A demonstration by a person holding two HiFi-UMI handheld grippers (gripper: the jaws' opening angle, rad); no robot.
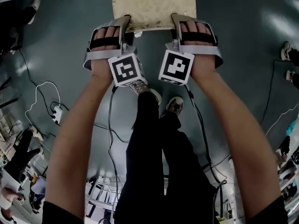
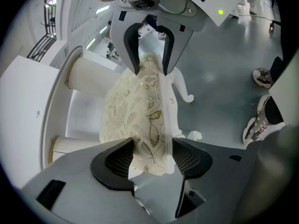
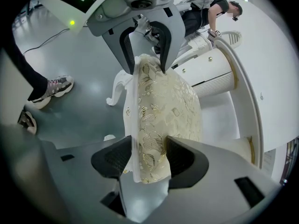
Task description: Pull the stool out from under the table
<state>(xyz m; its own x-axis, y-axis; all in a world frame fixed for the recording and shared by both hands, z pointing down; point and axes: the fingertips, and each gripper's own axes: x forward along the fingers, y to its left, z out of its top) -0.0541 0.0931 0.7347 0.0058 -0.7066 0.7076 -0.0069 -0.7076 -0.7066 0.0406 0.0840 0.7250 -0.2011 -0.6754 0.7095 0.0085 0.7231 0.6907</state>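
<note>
Both arms reach straight forward, side by side. The left gripper (image 1: 122,29) and right gripper (image 1: 180,27) each clamp the stool (image 1: 154,3) by its near edge (floral cushion (image 2: 140,106) pinched in both).

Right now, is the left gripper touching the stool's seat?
Touching. In the left gripper view, the left gripper has both pads pressed against the edge of the stool seat.

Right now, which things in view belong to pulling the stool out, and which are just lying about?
Job: cream gold-leaf-patterned cushioned stool; left gripper and right gripper, both clamped on its seat edge; white table.
Lying about: white power strip; black floor cables; white sneaker.
</note>
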